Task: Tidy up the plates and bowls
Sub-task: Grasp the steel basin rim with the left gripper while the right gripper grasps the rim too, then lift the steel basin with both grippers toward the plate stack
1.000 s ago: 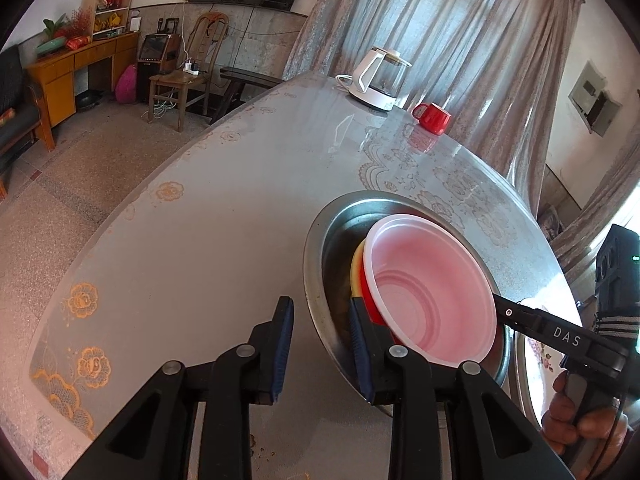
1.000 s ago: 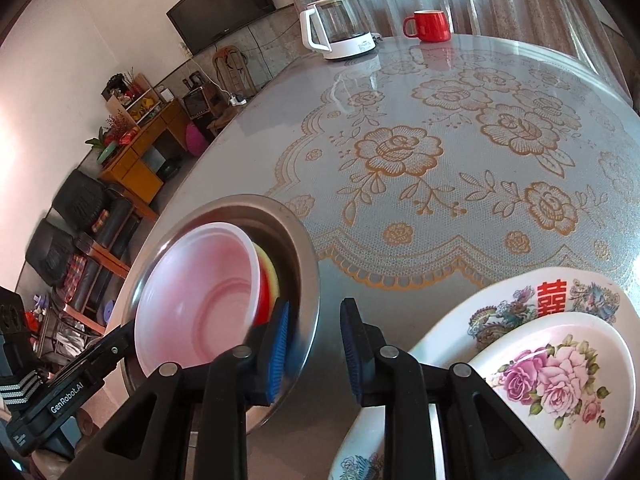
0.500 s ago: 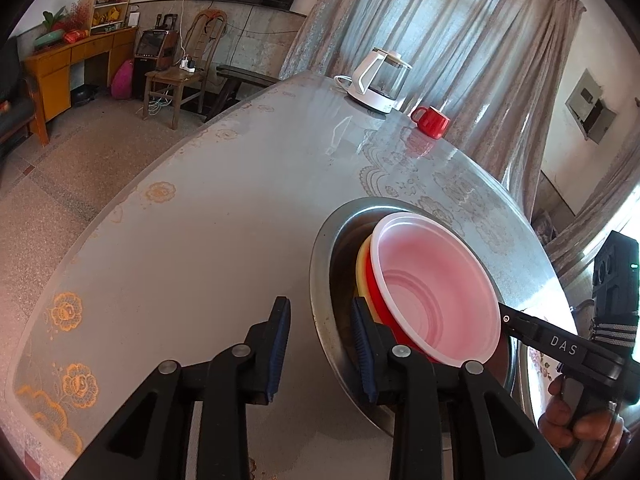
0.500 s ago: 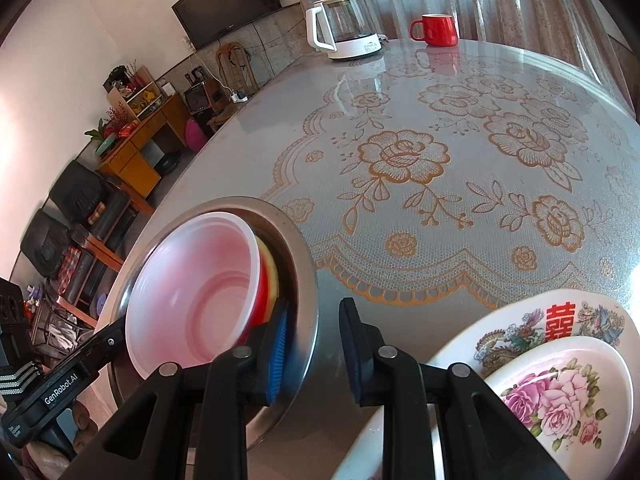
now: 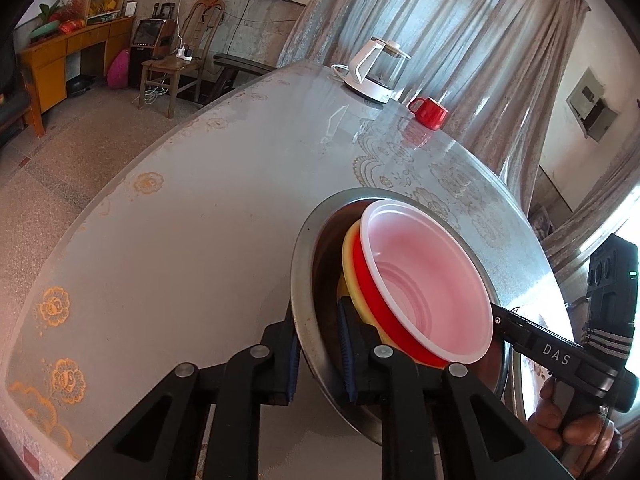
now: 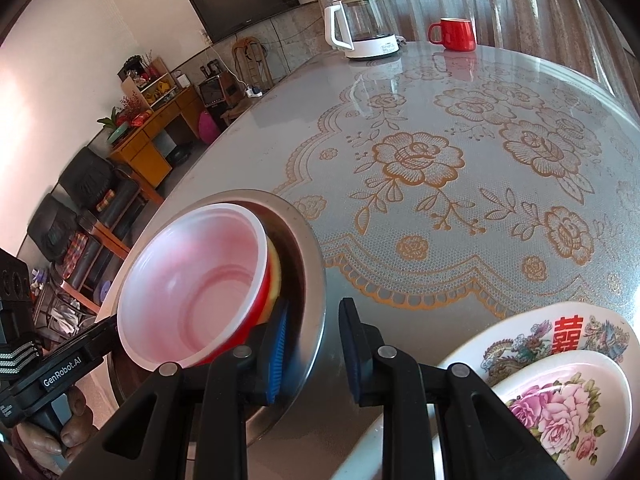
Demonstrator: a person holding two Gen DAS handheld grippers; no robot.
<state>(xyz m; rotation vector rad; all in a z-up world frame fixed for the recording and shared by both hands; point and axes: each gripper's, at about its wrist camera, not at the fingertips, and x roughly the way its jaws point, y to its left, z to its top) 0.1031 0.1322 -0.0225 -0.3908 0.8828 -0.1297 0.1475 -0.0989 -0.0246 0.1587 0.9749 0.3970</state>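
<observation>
My left hand-held gripper (image 5: pixel 318 354) and right hand-held gripper (image 6: pixel 312 346) each pinch opposite rims of the steel basin (image 5: pixel 306 280) holding nested bowls (image 5: pixel 424 292); uneven lift tips them onto the table (image 5: pixel 192 240).

Yellow bowl (image 5: pixel 349 256) mostly hidden under red bowl (image 5: pixel 370 284); floral plate (image 6: pixel 572 412) cut off at frame edge.

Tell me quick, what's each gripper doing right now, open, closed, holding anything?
Left gripper: jaws astride the rim of the round steel basin, apparently clamped on it.
Right gripper: same, astride the basin's opposite rim, apparently clamped.
</observation>
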